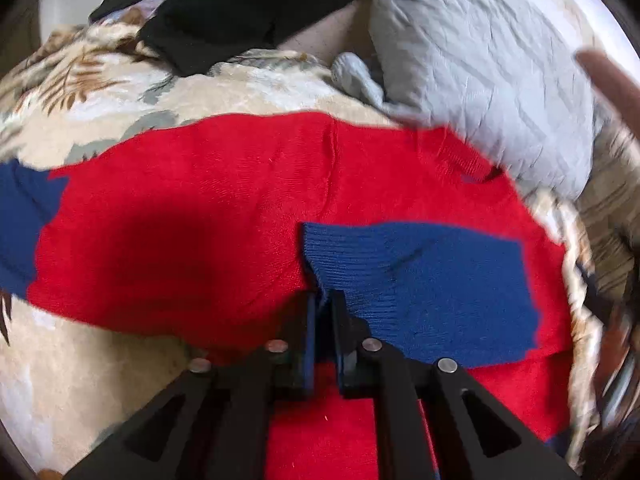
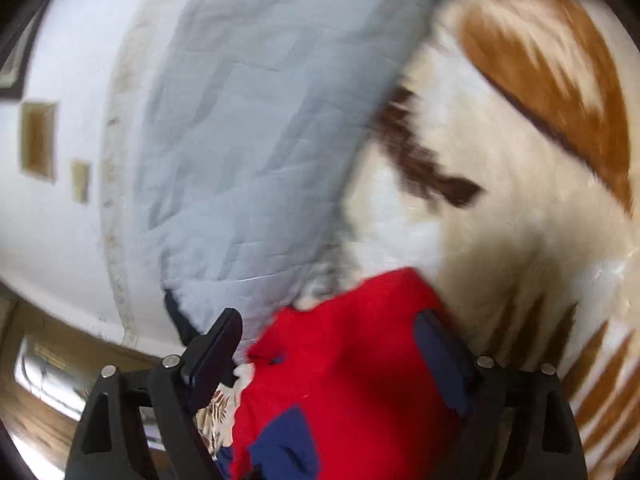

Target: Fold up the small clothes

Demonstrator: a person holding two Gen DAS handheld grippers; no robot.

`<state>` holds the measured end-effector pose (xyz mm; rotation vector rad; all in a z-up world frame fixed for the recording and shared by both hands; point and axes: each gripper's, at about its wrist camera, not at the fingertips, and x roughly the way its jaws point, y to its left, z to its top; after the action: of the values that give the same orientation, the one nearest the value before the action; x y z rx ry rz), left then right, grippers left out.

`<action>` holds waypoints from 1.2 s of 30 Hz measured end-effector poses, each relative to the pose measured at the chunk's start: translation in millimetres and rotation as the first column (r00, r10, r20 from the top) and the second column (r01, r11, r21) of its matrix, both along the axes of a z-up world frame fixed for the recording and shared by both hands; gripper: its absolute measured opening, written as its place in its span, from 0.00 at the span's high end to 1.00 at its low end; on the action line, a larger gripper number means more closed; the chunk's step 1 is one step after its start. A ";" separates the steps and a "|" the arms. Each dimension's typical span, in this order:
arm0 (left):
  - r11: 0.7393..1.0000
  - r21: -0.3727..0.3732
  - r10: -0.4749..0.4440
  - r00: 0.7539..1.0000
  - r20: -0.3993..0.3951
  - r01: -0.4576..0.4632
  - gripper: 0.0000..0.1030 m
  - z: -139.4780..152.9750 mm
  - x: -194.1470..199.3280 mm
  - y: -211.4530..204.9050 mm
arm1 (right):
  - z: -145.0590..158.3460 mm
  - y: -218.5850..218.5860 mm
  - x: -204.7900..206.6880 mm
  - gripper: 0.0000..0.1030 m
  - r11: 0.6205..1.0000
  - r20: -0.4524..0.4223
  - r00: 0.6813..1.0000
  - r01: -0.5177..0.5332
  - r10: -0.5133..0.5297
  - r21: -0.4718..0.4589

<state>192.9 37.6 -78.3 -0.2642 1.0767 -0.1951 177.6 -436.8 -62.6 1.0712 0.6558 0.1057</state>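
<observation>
A small red knit sweater [image 1: 208, 208] with blue cuffs lies spread on a floral blanket [image 1: 100, 80]. My left gripper [image 1: 323, 300] is shut on the blue ribbed cuff [image 1: 420, 280] of one sleeve, which lies folded over the red body. Another blue cuff [image 1: 20, 216] shows at the far left. In the right wrist view my right gripper [image 2: 332, 344] is open, with the red sweater [image 2: 352, 344] between and below its fingers. A blue part [image 2: 284, 444] of the sweater shows near the bottom. This view is blurred.
A grey quilted pillow [image 1: 480, 72] lies behind the sweater on the right and fills the middle of the right wrist view [image 2: 256, 140]. Black clothes [image 1: 240, 0] are piled at the back. A white wall [image 2: 60, 220] and wooden floor [image 2: 24, 412] show on the left.
</observation>
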 end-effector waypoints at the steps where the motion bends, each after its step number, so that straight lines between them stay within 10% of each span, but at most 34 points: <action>1: 0.999 -0.034 0.016 1.000 0.014 -0.015 0.76 7.2 -2.5 8.9 | 12.9 20.0 -11.4 0.12 0.997 0.027 0.998 -0.051 0.052 -0.060; 4: 0.987 -0.129 0.105 0.992 0.072 -0.095 0.37 32.7 -14.9 56.8 | 27.5 77.1 -43.7 0.12 0.951 0.028 0.983 -0.165 0.179 -0.263; 10: 0.847 -0.230 0.509 0.856 0.091 -0.479 0.35 52.4 -31.0 223.5 | -10.0 147.3 -80.8 0.12 0.820 -0.067 0.956 -0.281 0.287 -0.498; 13: 0.748 -0.225 0.645 0.764 0.023 -0.625 0.37 34.0 -32.3 290.7 | -22.8 142.0 -77.8 0.12 0.839 -0.087 0.954 -0.293 0.286 -0.458; 16: 0.716 -0.210 0.678 0.735 -0.020 -0.666 0.38 18.6 -24.7 320.3 | -27.9 141.3 -77.1 0.12 0.844 -0.085 0.953 -0.296 0.290 -0.447; 22: 0.706 -0.195 0.685 0.726 -0.055 -0.681 0.47 13.6 -7.9 318.1 | -25.3 139.9 -79.5 0.11 0.851 -0.071 0.953 -0.295 0.294 -0.435; 26: 0.688 -0.126 0.709 0.699 -0.097 -0.715 0.88 4.1 -1.4 328.0 | -22.4 140.8 -79.2 0.11 0.858 -0.061 0.953 -0.293 0.295 -0.423; 29: 0.695 -0.098 0.711 0.701 -0.055 -0.712 0.93 16.7 -6.3 321.4 | -22.6 139.6 -79.9 0.11 0.864 -0.053 0.954 -0.290 0.295 -0.412; 36: 0.885 0.050 0.423 0.844 0.329 -0.463 0.93 140.4 -6.2 183.3 | -23.1 136.6 -81.2 0.11 0.875 -0.036 0.955 -0.284 0.294 -0.392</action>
<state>186.8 220.9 62.1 -0.3487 0.6857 0.2458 96.4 -300.1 -85.7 0.5767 0.7743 0.2355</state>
